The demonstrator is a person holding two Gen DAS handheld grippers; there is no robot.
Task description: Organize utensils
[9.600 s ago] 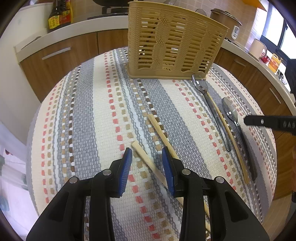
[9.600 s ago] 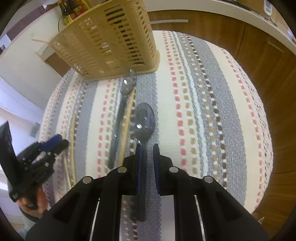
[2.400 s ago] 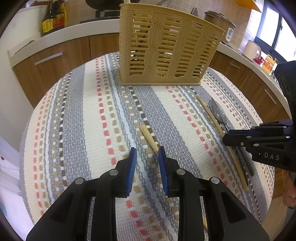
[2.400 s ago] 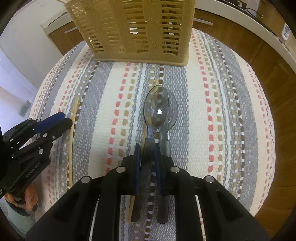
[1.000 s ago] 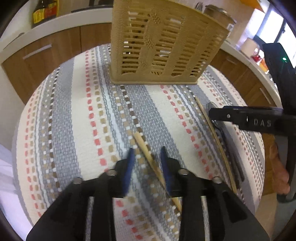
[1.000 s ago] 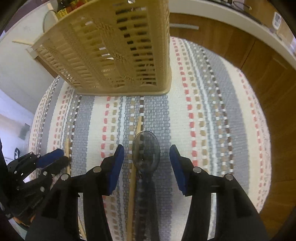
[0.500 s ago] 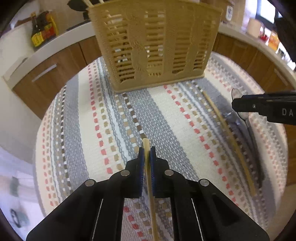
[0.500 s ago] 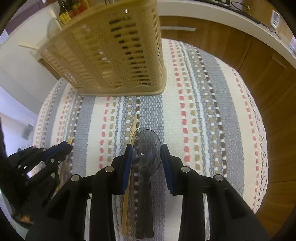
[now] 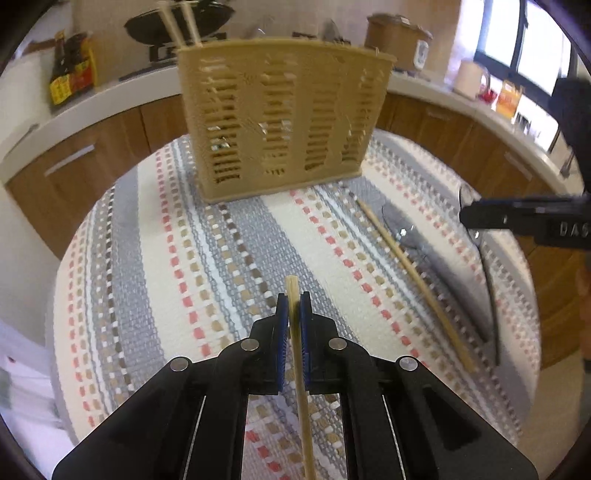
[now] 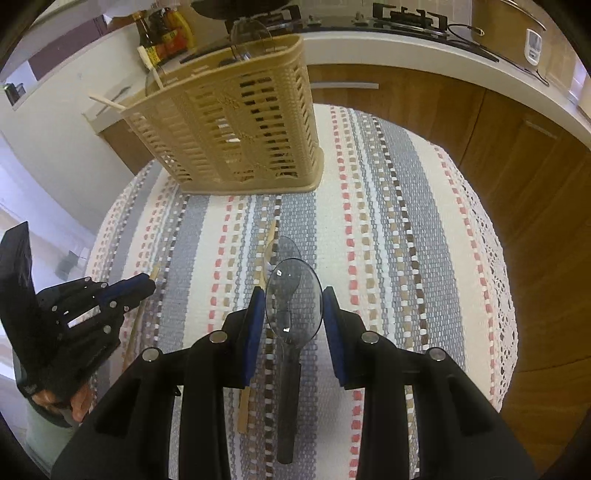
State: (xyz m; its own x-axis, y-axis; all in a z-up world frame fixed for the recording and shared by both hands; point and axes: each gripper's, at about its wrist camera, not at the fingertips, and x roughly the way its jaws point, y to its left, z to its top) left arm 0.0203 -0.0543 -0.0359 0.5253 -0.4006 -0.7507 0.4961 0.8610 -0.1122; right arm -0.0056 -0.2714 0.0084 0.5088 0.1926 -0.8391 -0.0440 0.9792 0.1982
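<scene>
My left gripper (image 9: 294,299) is shut on a wooden chopstick (image 9: 300,373), held above the striped cloth and pointing at the tan slotted utensil basket (image 9: 284,122). Two chopsticks (image 9: 181,22) stand in the basket's left end. My right gripper (image 10: 294,295) is shut on the bowl of a clear grey spoon (image 10: 293,299), lifted off the cloth. A second grey spoon (image 10: 286,247) and another chopstick (image 10: 258,295) lie beneath it. The basket (image 10: 236,125) stands ahead, with a spoon (image 10: 247,33) in it.
The round table is covered by a striped woven cloth (image 9: 166,258). A loose chopstick (image 9: 410,273) and spoon (image 9: 410,236) lie right of centre. A counter with sauce bottles (image 9: 70,70), a rice cooker (image 9: 399,40) and wooden cabinets rings the table.
My left gripper closed on the chopstick and raised it toward the basket. My right gripper opened, then closed on the upper spoon's bowl and lifted it.
</scene>
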